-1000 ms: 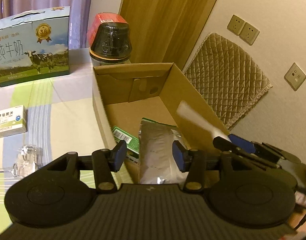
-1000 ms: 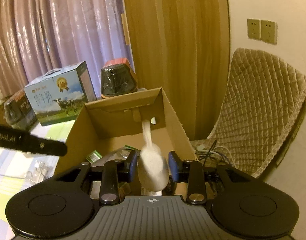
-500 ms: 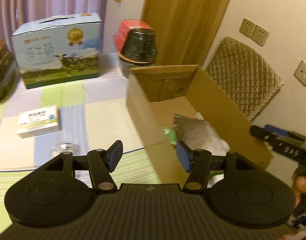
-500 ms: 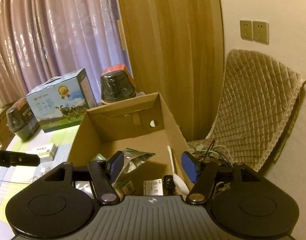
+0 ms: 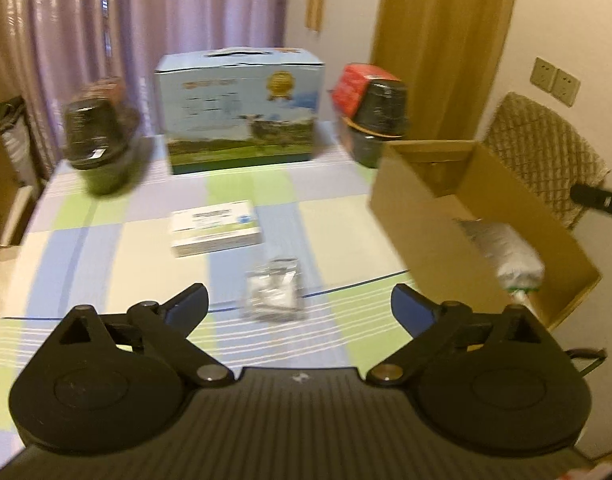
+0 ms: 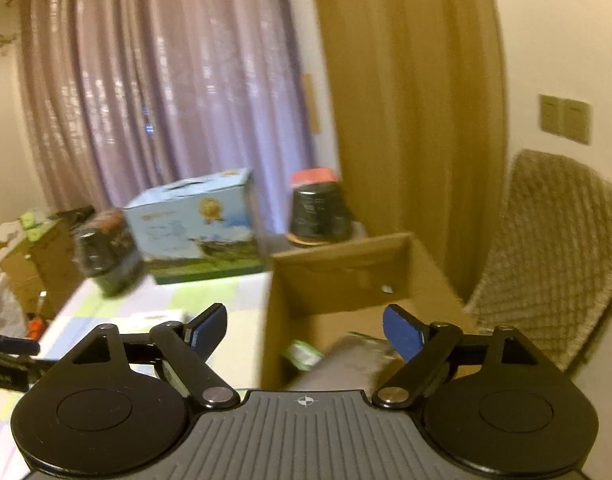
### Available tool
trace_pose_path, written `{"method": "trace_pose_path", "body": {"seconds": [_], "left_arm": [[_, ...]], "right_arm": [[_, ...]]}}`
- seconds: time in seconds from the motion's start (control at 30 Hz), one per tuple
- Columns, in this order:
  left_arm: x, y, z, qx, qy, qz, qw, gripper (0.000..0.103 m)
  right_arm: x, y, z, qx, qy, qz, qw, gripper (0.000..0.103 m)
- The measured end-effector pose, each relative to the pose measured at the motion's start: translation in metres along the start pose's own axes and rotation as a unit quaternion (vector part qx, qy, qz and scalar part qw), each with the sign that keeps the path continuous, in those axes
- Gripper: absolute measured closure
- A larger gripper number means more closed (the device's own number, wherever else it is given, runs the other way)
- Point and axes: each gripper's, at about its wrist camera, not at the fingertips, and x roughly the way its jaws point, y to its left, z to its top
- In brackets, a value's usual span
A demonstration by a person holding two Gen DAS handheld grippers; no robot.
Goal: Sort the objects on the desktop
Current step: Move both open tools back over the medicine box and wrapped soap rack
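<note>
My left gripper (image 5: 300, 306) hangs open above the checked tablecloth (image 5: 106, 248), just short of a small clear plastic packet (image 5: 275, 294) that lies between its fingers' line of sight. A white medicine box (image 5: 215, 233) lies flat further back. The open cardboard box (image 5: 418, 220) stands at the right and holds a silver foil bag (image 5: 502, 250). My right gripper (image 6: 304, 330) is open and empty, raised over the near edge of the cardboard box (image 6: 346, 268), with the foil bag (image 6: 354, 364) below it. The right gripper's tip (image 5: 598, 200) shows at the far right of the left wrist view.
A blue milk carton box (image 5: 240, 112) stands at the back of the table, with a dark wrapped jar (image 5: 100, 140) to its left and a red-topped dark jar (image 5: 376, 116) to its right. A quilted chair back (image 6: 554, 248) stands beside the box. Curtains hang behind.
The right gripper let a white spoon-like thing drop into the box, opened wide and rose. The left gripper swung left from the box toward the packet and opened wider.
</note>
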Motion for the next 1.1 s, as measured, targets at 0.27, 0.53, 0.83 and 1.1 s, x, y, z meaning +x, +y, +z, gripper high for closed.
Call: {"method": "trace_pose_path", "body": {"seconds": [0.27,0.53,0.83,1.1], "left_arm": [[-0.017,0.055,-0.028,-0.014,0.007,0.036,0.9992,0.001],[-0.017,0.092,-0.046,-0.035,0.021,0.046,0.9981,0.001],[-0.004,0.104,-0.053,-0.032,0.040,0.048,0.9975,0.001],[0.007,0.113,-0.060,-0.033,0.057,0.047,0.9968,0.001]], "right_arm": [[0.014,0.072,-0.008,-0.014,0.007,0.055,0.998,0.006],[0.045,0.119,-0.041,0.004,0.048,0.084,0.995,0.002],[0.079,0.132,-0.078,-0.010,0.091,0.082,0.992,0.002],[0.106,0.130,-0.086,0.003,0.124,0.079,0.989,0.002]]}}
